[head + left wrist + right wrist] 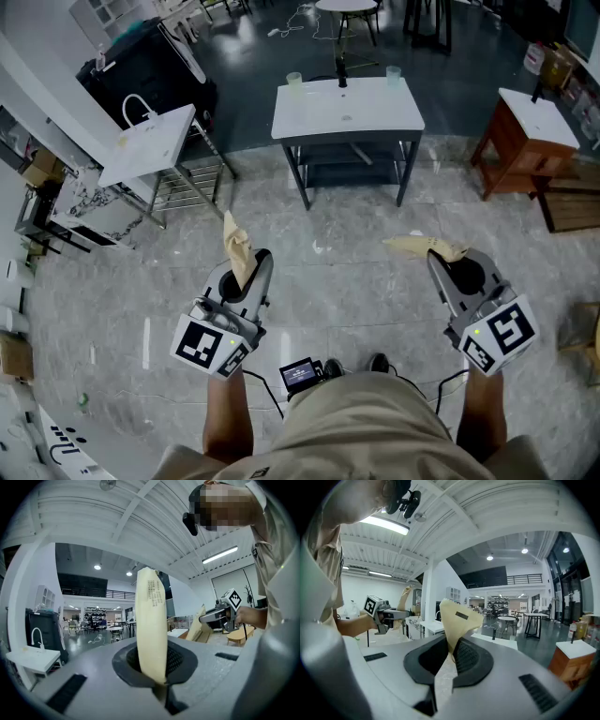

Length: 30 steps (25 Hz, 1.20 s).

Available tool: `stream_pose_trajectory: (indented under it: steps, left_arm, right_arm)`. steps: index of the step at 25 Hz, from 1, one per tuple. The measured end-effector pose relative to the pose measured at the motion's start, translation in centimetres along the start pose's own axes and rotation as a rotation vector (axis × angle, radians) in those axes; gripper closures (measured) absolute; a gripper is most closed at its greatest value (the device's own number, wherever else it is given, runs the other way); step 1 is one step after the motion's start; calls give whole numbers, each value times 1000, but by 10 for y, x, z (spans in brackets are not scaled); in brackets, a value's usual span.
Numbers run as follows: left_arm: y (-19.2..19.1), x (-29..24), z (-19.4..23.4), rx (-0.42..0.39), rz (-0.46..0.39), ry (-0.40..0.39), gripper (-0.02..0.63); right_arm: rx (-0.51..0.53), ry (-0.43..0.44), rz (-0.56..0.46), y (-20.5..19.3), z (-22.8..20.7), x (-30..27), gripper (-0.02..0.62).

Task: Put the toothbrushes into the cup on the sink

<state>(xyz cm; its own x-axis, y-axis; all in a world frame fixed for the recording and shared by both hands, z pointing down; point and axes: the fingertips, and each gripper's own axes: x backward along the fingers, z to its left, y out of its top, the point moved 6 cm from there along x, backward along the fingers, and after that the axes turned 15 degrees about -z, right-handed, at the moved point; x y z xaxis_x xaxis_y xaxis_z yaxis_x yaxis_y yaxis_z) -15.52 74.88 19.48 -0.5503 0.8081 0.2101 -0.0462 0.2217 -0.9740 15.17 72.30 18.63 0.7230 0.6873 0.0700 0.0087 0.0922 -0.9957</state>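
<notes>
From the head view, the left gripper (251, 270) is at about 7 o'clock and the right gripper (439, 261) at about 4 o'clock. Both are held over the grey marbled floor (328, 281), well apart from the white sink (347, 117) at 12 o'clock. The left jaws are pressed together on the foot of the first wrapped toothbrush (151, 620) — a long cream paper packet standing upright out of them, with small print near its top. The right jaws are narrow, clamped on the second wrapped toothbrush (457, 618), whose paper is wider and creased and bears a dark label. On the sink top a left cup (294, 81) and a right cup (393, 75) stand at the back corners, the dark faucet (341, 70) between them — both toothbrushes are far from either cup.
</notes>
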Motion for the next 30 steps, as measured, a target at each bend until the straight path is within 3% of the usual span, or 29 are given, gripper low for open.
stream_pose_trajectory:
  steps: [20, 30]
  left_arm:
    - [-8, 48, 49, 38, -41, -50, 601]
    - [-10, 16, 53, 38, -46, -68, 601]
  right_arm:
    - [-12, -65, -17, 5, 63, -29, 568]
    - [-5, -102, -42, 12, 29, -33, 568]
